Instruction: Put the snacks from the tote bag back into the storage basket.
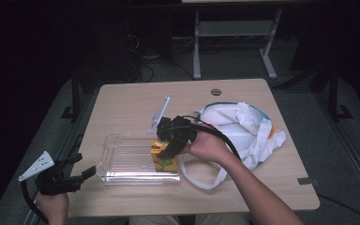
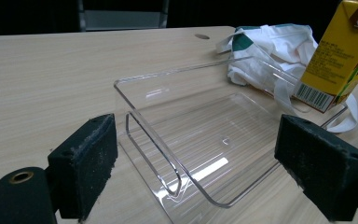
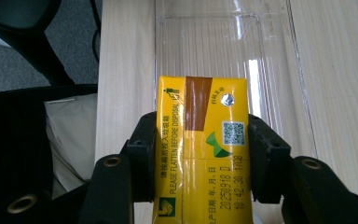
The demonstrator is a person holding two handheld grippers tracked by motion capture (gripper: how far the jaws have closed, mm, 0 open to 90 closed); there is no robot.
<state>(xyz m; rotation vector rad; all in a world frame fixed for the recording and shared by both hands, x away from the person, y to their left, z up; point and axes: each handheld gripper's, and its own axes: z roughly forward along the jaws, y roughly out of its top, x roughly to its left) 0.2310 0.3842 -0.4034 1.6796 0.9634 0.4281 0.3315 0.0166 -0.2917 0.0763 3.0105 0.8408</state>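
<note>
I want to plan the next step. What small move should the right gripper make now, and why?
Probably lower the yellow drink carton into the clear tray. The right gripper is shut on it, and it hangs tilted above the tray's end nearest the white bag, not yet resting inside.

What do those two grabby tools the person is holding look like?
Both are black. The left tool has a grey three-cornered plate with little holes on top and a black cable trailing off it. The right tool has one too, plus a thick black cable. Their square pads look rough and foamy.
</note>
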